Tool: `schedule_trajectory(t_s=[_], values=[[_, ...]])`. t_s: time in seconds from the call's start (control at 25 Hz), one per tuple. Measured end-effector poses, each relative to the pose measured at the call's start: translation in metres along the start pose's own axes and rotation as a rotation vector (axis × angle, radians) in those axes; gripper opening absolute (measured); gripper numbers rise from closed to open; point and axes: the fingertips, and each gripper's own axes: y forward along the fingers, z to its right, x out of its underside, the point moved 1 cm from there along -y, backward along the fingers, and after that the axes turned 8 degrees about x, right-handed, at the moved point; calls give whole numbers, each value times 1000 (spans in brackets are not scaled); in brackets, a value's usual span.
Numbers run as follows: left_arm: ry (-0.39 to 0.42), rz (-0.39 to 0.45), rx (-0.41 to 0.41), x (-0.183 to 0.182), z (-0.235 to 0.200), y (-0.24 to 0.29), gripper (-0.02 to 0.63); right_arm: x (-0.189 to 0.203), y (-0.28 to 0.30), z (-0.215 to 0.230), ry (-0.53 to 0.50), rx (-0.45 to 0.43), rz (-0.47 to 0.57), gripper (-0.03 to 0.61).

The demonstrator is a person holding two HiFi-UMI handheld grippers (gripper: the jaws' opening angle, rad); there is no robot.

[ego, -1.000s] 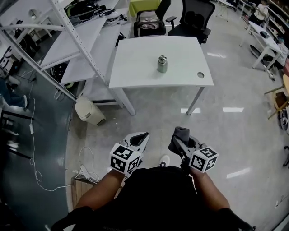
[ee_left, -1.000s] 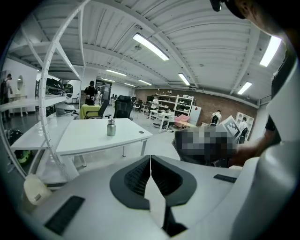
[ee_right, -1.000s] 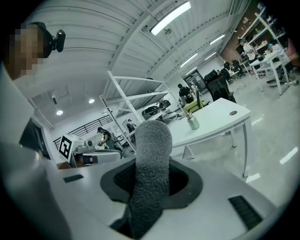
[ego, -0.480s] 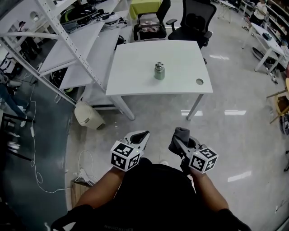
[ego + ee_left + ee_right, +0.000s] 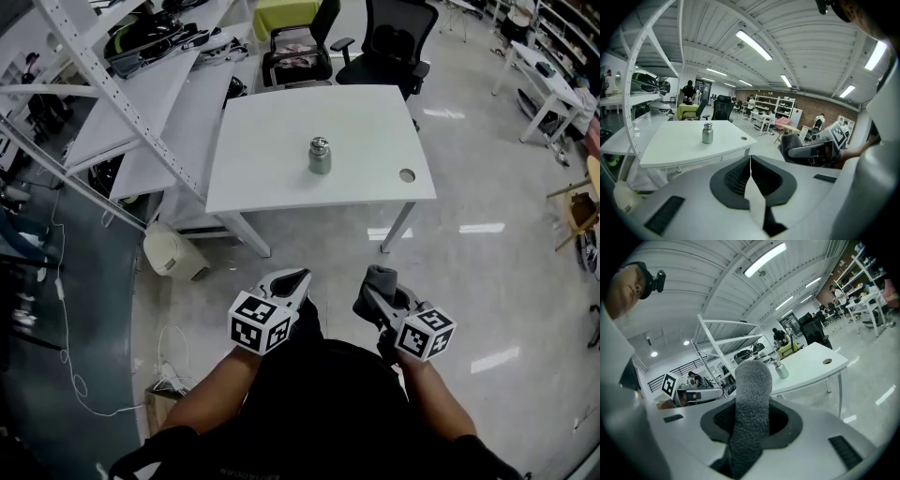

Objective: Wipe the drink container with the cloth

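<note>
A small metal drink container stands upright near the middle of a white table; it also shows in the left gripper view as the container and in the right gripper view as the container. Both grippers hang over the floor, well short of the table. My left gripper is shut with nothing in it, its jaws pressed together. My right gripper is shut on a folded grey cloth, which sticks up between the jaws as the cloth.
A white shelving frame and side benches stand left of the table. Office chairs sit behind it. A pale bin lies by the table's left leg, with cables on the floor. The table top has a cable hole.
The table and container have shifted lower and left in the head view as the person moves closer. Both grippers stay in the same pose, left shut, right holding the cloth.
</note>
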Motion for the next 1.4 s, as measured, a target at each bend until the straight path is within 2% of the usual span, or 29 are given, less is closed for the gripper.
schedule_trajectory(t_s=[0.32, 0.64, 0.84, 1.4], values=[[-17, 6, 21, -17, -35, 23, 17, -22, 38, 10, -21, 15, -25, 114], [-34, -7, -3, -34, -101, 38, 17, -43, 99, 23, -22, 21, -71, 113], [-39, -3, 21, -60, -141, 55, 17, -73, 141, 26, -28, 37, -64, 114], [51, -18, 123, -130, -251, 102, 17, -140, 250, 42, -25, 135, -36, 113]])
